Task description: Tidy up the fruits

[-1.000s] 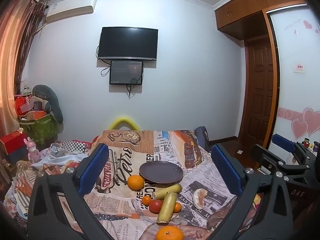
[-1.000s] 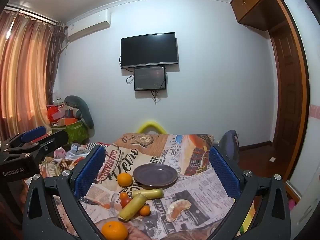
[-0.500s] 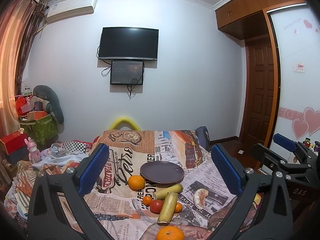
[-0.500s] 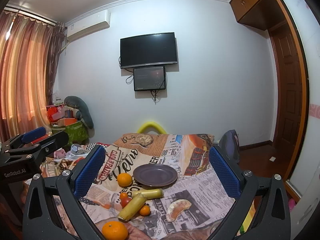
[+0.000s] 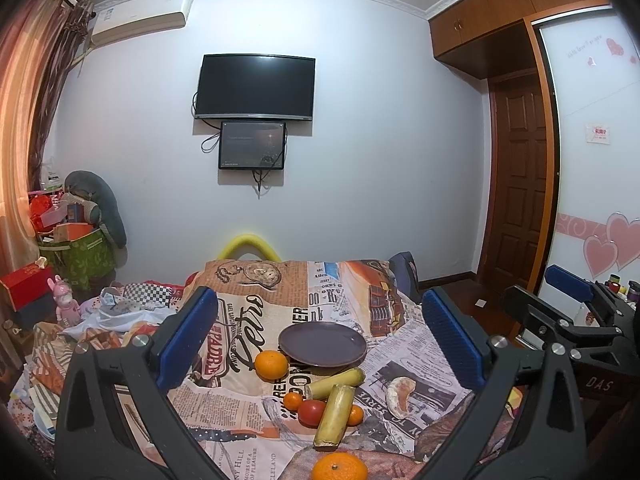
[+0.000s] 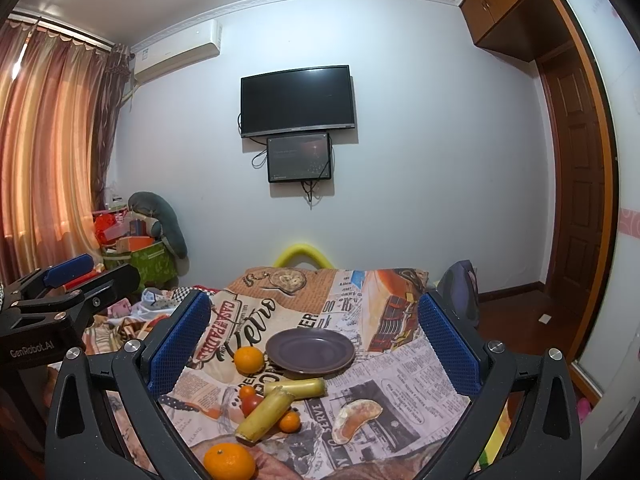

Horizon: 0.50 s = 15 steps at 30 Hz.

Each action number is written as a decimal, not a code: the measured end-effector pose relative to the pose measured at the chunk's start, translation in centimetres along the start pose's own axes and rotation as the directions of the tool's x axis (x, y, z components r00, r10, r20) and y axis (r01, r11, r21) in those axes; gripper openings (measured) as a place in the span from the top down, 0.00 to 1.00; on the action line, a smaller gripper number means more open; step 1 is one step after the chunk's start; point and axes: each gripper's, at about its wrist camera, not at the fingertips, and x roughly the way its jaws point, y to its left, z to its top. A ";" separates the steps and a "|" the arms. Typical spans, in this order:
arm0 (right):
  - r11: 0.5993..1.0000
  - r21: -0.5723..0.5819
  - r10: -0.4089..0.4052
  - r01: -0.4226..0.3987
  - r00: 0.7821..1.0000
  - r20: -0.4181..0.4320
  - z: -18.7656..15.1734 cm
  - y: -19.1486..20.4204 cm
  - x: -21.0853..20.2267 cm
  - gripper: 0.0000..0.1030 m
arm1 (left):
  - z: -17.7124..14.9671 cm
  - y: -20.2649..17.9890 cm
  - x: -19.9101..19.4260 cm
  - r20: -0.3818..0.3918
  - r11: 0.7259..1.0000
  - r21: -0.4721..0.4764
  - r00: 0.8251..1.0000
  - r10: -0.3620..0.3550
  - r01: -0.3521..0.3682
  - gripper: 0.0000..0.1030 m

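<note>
I hold both grippers raised over the tabletop, nothing gripped — my left gripper (image 5: 320,344) has its fingers wide apart, and so does my right gripper (image 6: 314,344). The plate (image 5: 322,345) sits bare at centre frame. The fruit lies loose on the cloth (image 5: 240,320) below it: an orange (image 5: 271,364) touching its left rim, two bananas (image 5: 334,411), a tomato (image 5: 311,412), small oranges, a peeled segment (image 5: 398,396) to the lower right, and another orange (image 5: 339,466) at the bottom edge. I judge this the start — no fruit is on the plate yet. Next I'd lower onto one fruit and close gently.
</note>
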 end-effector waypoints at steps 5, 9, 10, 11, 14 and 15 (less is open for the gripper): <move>1.000 0.001 0.000 0.000 1.000 0.000 0.0 0.0 0.0 0.00 | 0.0 0.0 0.0 0.000 1.000 -0.001 1.000 -0.002 0.002 0.00; 1.000 0.001 0.000 0.000 1.000 0.000 0.0 0.0 0.1 0.00 | 0.0 0.0 0.0 0.000 1.000 -0.001 1.000 -0.002 0.002 0.00; 1.000 0.001 0.000 0.000 1.000 0.000 0.0 0.0 0.0 0.00 | 0.0 0.0 0.0 0.000 1.000 -0.002 1.000 -0.003 0.003 0.00; 1.000 0.002 0.000 0.000 1.000 0.000 0.0 0.0 0.0 0.00 | 0.1 -0.1 0.0 0.000 1.000 -0.002 1.000 -0.002 0.002 0.00; 1.000 0.002 0.000 0.000 1.000 0.000 0.0 0.0 0.0 0.00 | 0.1 -0.1 0.0 -0.001 1.000 -0.001 1.000 -0.002 0.002 0.00; 1.000 0.003 0.000 0.000 1.000 0.001 0.0 0.0 0.0 0.00 | 0.1 -0.1 0.0 -0.001 1.000 -0.001 1.000 -0.002 0.002 0.00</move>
